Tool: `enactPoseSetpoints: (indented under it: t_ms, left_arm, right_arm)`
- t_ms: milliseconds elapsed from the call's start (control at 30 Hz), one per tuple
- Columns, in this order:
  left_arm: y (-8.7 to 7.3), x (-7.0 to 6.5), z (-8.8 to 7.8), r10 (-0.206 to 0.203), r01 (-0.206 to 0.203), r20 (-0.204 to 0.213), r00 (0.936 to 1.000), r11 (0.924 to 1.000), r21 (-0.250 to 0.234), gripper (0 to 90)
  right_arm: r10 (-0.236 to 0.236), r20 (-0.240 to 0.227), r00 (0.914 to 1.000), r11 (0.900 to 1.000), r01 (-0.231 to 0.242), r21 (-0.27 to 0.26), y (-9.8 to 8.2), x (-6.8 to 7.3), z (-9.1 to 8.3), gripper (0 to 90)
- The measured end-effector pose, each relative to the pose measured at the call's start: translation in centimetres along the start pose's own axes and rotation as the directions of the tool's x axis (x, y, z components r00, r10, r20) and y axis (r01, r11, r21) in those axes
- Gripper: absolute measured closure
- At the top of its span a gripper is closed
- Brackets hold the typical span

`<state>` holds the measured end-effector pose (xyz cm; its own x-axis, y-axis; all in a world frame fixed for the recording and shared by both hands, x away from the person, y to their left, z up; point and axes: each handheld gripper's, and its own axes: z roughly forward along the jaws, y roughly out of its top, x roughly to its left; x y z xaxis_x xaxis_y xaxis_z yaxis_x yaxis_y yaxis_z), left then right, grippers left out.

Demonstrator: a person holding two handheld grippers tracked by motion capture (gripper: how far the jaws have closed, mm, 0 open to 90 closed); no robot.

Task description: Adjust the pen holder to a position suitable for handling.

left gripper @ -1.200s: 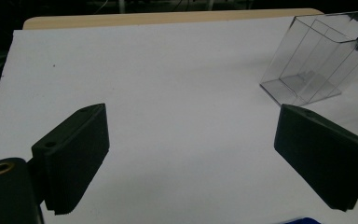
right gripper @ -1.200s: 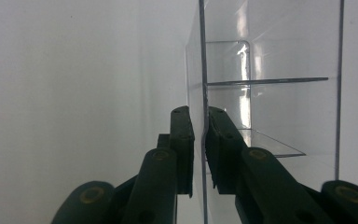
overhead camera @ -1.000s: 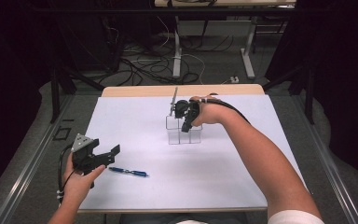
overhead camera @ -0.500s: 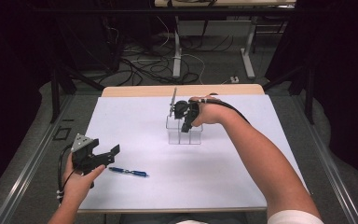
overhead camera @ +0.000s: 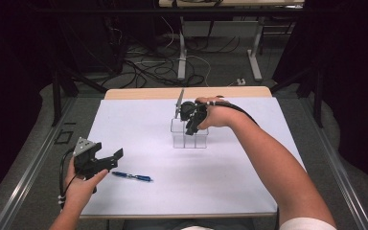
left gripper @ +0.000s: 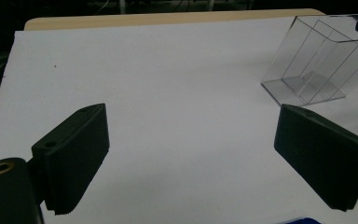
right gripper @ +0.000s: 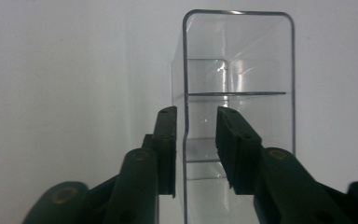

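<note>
At about 7 o'clock on the white table (overhead camera: 139, 206), near the front edge, the person's left hand (overhead camera: 79, 184) holds the left gripper (overhead camera: 106, 160) just above the surface. Its jaws stand wide apart with nothing between them; the left gripper view shows only bare tabletop in the gap, with one pad (left gripper: 72, 156) at the lower left and the other at the lower right. A grey plate (overhead camera: 81, 145) sits on top of this gripper, and a black cable (overhead camera: 63, 170) loops down beside the wrist.

Just to the 3 o'clock side of those jaws lies a blue pen (overhead camera: 132, 177), flat on the table and not touched by them. A sliver of its blue shows at the bottom edge of the left gripper view (left gripper: 303, 220).

Farther in, a little past the table's middle towards 12 o'clock, stands a clear box (overhead camera: 188, 139) with inner dividers, upright on the sheet. The right forearm (overhead camera: 273, 163) reaches across from 5 o'clock, and the right hand (overhead camera: 218, 114) holds the right gripper (overhead camera: 190, 125) pointing down over the box's top. In the right gripper view the jaws straddle one clear wall of the box (right gripper: 237, 60), one pad (right gripper: 167, 149) outside it and the other inside. They are drawn close, yet a narrow gap shows on each side of the wall, so I cannot tell whether they pinch it.

Beyond the table's far wooden edge (overhead camera: 143, 93), at 12 o'clock, cables (overhead camera: 143, 67) sprawl over the dark floor between table legs (overhead camera: 182, 52).
</note>
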<state>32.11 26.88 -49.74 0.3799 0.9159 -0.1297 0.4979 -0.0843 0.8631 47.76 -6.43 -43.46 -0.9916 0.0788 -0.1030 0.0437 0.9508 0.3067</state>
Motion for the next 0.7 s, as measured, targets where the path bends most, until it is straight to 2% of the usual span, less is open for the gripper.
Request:
enactPoseSetpoints:
  t_ms: [133, 167, 233, 433, 467, 500, 533, 567, 600, 700]
  left_arm:
    - [0.0, 0.0, -0.1, 0.004, -0.004, 0.000, 1.0000, 1.0000, 0.000, 10.4]
    - [0.0, 0.0, -0.1, 0.005, -0.005, -0.001, 1.0000, 1.0000, -0.001, 10.4]
    - [0.0, 0.0, -0.1, 0.004, -0.004, -0.001, 1.0000, 1.0000, -0.001, 10.6]
    - [0.1, -0.1, -0.2, 0.007, -0.007, 0.000, 1.0000, 1.0000, -0.005, 11.0]
    - [0.1, -0.1, -0.2, 0.007, -0.007, -0.001, 1.0000, 1.0000, -0.006, 11.3]
    - [0.1, -0.1, -0.2, 0.005, -0.005, 0.000, 1.0000, 1.0000, -0.007, 11.3]
    - [0.1, -0.1, -0.2, 0.005, -0.005, 0.000, 1.0000, 1.0000, -0.006, 11.3]
    - [0.0, 0.0, -0.2, 0.007, -0.007, 0.000, 1.0000, 1.0000, -0.005, 11.4]
    - [0.0, 0.0, -0.2, 0.008, -0.008, 0.000, 1.0000, 1.0000, -0.004, 11.5]
    - [0.0, -0.1, -0.2, 0.008, -0.008, 0.001, 1.0000, 0.9999, -0.006, 11.7]
  right_arm:
    - [0.033, 0.064, 0.9974, 0.999, -0.031, -0.035, -0.3, 0.7, -1.1, 54.4]
    - [0.033, 0.064, 0.9974, 0.999, -0.031, -0.035, -0.3, 0.7, -1.1, 54.4]
    - [0.034, 0.115, 0.9928, 0.998, -0.028, -0.049, -0.4, 0.9, -1.7, 51.2]
    - [0.100, 0.170, 0.9803, 0.992, -0.085, -0.092, -0.9, 2.1, -2.9, 47.7]
    - [0.151, 0.191, 0.9699, 0.984, -0.129, -0.123, -1.3, 2.6, -3.4, 45.1]
    - [0.168, 0.205, 0.9641, 0.981, -0.143, -0.134, -1.5, 2.8, -3.7, 44.6]
    - [0.168, 0.205, 0.9641, 0.981, -0.143, -0.134, -1.5, 2.8, -3.7, 44.6]
    - [0.192, 0.208, 0.9591, 0.976, -0.164, -0.144, -1.7, 3.0, -3.9, 44.5]
    - [0.228, 0.203, 0.9524, 0.967, -0.197, -0.161, -1.9, 3.2, -4.2, 44.5]
    - [0.268, 0.192, 0.9440, 0.953, -0.230, -0.199, -2.7, 3.6, -4.8, 42.9]
